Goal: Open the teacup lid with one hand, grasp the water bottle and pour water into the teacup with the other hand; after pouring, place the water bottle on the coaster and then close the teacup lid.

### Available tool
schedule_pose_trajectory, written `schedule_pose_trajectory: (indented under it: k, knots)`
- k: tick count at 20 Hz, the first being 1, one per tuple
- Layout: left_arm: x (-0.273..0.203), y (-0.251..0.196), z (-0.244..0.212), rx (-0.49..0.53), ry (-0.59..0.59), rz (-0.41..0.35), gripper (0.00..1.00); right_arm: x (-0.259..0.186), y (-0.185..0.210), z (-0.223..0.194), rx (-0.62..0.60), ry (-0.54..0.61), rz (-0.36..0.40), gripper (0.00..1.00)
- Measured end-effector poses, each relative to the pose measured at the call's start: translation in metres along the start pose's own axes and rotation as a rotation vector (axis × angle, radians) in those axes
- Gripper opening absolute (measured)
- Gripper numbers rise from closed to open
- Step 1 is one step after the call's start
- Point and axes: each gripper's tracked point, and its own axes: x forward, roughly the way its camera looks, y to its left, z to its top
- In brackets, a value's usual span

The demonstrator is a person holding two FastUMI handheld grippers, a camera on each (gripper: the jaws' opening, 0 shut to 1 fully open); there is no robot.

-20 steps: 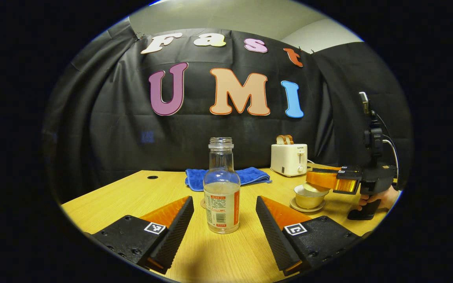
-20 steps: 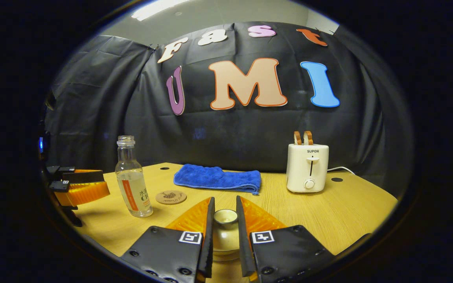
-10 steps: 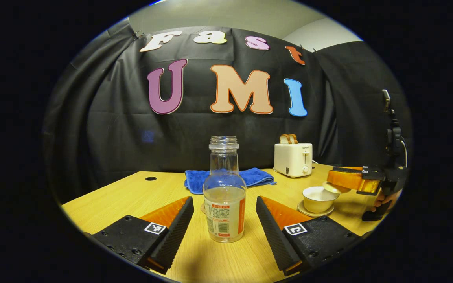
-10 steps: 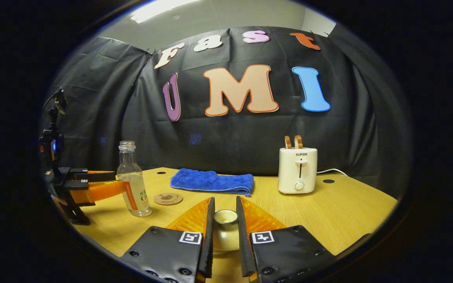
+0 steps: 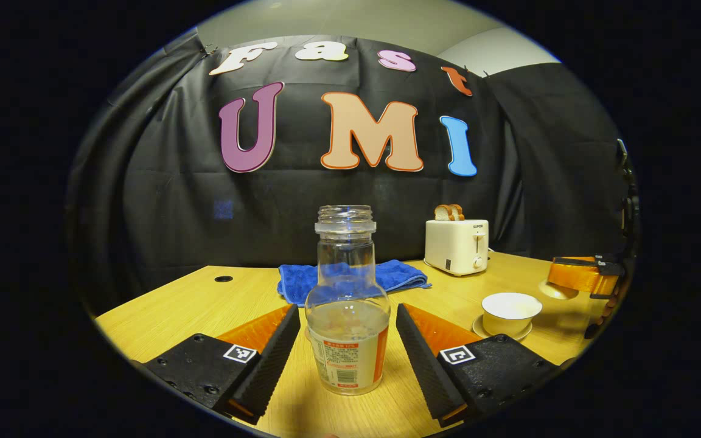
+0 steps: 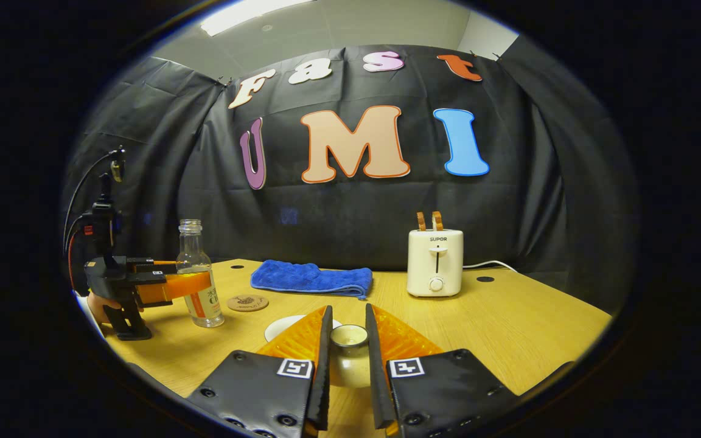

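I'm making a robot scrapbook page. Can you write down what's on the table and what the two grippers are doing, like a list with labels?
left gripper: open, fingers either side of the water bottle, not pressing it
water bottle: upright, no cap, part full
right gripper: shut on the teacup lid
teacup lid: off the cup, held by its knob
teacup: open, on a saucer
coaster: bare, beside the bottle
blue towel: folded, at the back
toaster: bread in its slots
table: wooden

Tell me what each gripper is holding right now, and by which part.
Right gripper pinches the teacup lid by its knob. Left gripper straddles the water bottle, not yet clamped.
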Motion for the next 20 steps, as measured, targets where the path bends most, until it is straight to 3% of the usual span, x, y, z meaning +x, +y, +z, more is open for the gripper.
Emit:
schedule_pose_trajectory:
  k: [2,3,4,12,20]
  knots:
    - [0.006,-0.002,0.001,0.006,0.005,-0.003,0.89,-0.002,-0.004,0.0,0.0,-0.001,-0.011,0.32]
    - [0.005,-0.001,0.0,0.007,0.009,-0.003,0.77,-0.002,-0.005,0.0,-0.001,0.0,-0.013,0.32]
    - [0.007,-0.003,0.0,0.009,0.008,-0.012,0.74,-0.002,-0.006,0.0,0.0,0.0,-0.013,0.32]
    - [0.008,-0.01,0.001,0.033,0.0,-0.049,0.71,-0.003,-0.011,0.0,-0.001,0.001,-0.026,0.32]
    - [0.009,0.003,0.002,0.178,0.05,0.001,0.71,-0.008,-0.023,0.001,-0.002,0.001,-0.048,0.31]
